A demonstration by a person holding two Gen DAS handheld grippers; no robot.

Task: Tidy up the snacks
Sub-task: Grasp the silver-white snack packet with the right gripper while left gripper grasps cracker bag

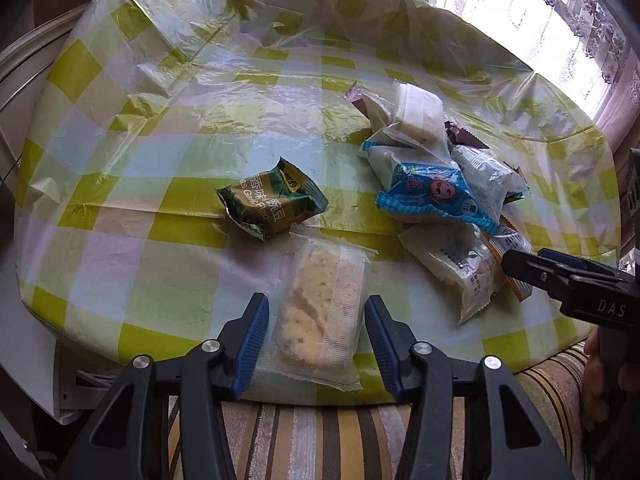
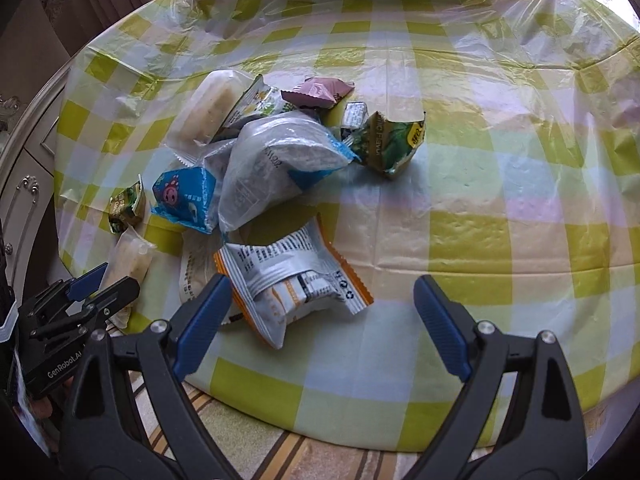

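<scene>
A clear-wrapped crumbly pastry bar [image 1: 320, 312] lies at the table's near edge, between the blue pads of my left gripper [image 1: 315, 302]. Small gaps show on both sides, so the jaws stand open around it. A green garlic-flavour packet [image 1: 272, 204] lies just beyond. To the right is a heap of snacks with a blue pig-print packet [image 1: 432, 192] and a white wrapped cake [image 1: 418, 110]. My right gripper [image 2: 322, 280] is wide open over an orange-and-white packet [image 2: 296, 284] at the heap's near side, not touching it.
A green-and-white checked plastic cloth [image 1: 160, 160] covers the round table. A second green packet [image 2: 390, 144] and a mauve packet [image 2: 318, 94] lie at the heap's far side. Striped upholstery [image 1: 300, 432] runs along the near edge. A white cabinet [image 2: 24, 160] stands to the left.
</scene>
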